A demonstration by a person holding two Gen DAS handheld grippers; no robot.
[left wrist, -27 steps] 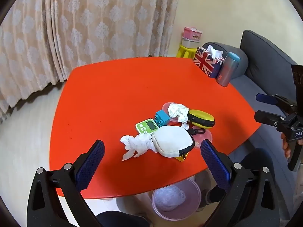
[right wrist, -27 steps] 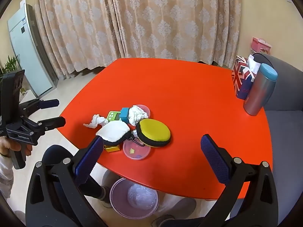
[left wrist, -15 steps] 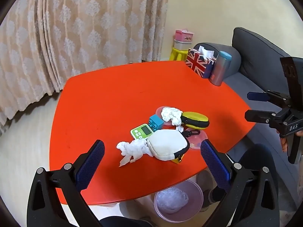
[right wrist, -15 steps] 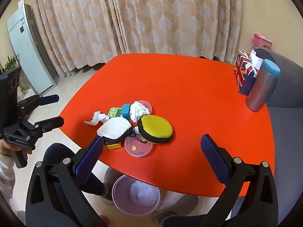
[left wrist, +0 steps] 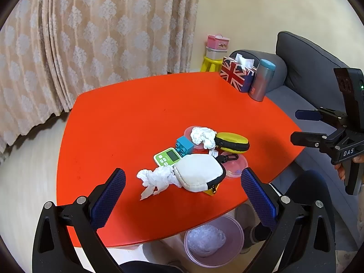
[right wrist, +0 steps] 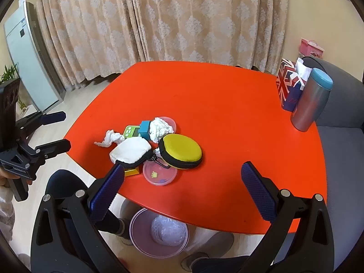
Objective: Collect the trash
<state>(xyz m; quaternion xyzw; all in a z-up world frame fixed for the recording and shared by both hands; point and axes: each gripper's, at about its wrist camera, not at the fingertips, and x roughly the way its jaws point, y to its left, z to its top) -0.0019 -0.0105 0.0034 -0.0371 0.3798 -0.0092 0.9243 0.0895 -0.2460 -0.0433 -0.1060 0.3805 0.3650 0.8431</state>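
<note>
Two crumpled white tissues lie on the red table (left wrist: 127, 113). One tissue (left wrist: 157, 178) lies by a white pouch (left wrist: 198, 175); it also shows in the right wrist view (right wrist: 110, 138). The other tissue (left wrist: 203, 135) rests on a pink lid, also in the right wrist view (right wrist: 159, 129). A pink trash bin (left wrist: 212, 241) stands on the floor under the table's near edge, seen too in the right wrist view (right wrist: 159, 233). My left gripper (left wrist: 182, 201) is open and empty, held above the near edge. My right gripper (right wrist: 182, 190) is open and empty above the table edge.
A yellow round case (right wrist: 182, 151), green timer (left wrist: 167, 157), blue block (left wrist: 184, 144), pink lid (right wrist: 160, 171) and small yellow object (right wrist: 132, 170) cluster with the tissues. A flag tissue box (left wrist: 236, 76) and tumbler (left wrist: 260, 80) stand at the far corner. A grey sofa (left wrist: 314, 68) is beside the table.
Both grippers have drawn back and risen a little from the table, so the cluster looks smaller. Nothing on the table has moved; both grippers stay open.
</note>
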